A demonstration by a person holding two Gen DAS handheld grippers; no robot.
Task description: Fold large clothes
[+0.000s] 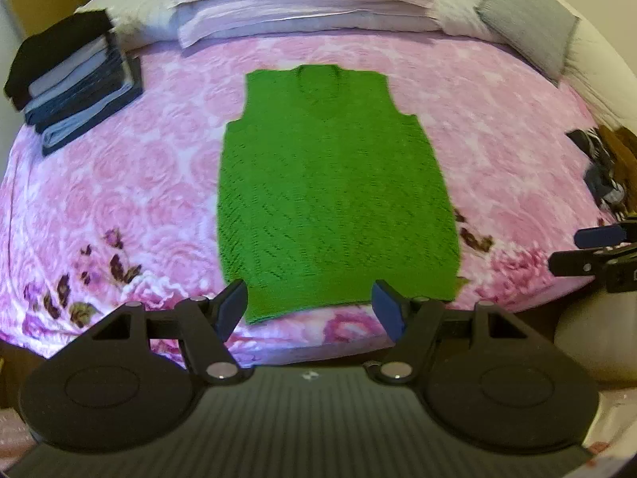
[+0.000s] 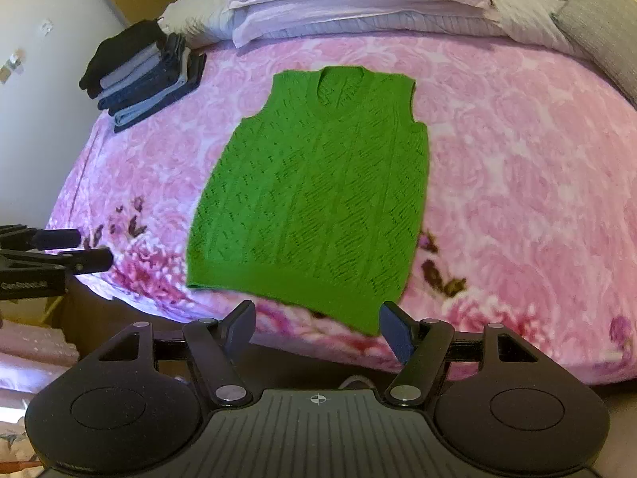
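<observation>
A green knitted sleeveless vest (image 1: 334, 191) (image 2: 318, 195) lies spread flat on the pink flowered bedspread (image 1: 139, 199) (image 2: 517, 179), neck toward the pillows, hem toward me. My left gripper (image 1: 310, 306) hovers open over the hem's near left part, with nothing between its fingers. My right gripper (image 2: 316, 328) is open and hangs above the hem's right corner, also holding nothing. Each gripper shows at the edge of the other's view: the right gripper (image 1: 589, 251) at the far right, the left gripper (image 2: 75, 249) at the far left.
A stack of folded dark and grey clothes (image 1: 75, 83) (image 2: 147, 75) sits at the bed's far left corner. Pale pillows (image 1: 302, 0) (image 2: 358, 0) and a grey cushion (image 1: 525, 28) line the head of the bed. Dark items (image 1: 601, 167) lie off the right side.
</observation>
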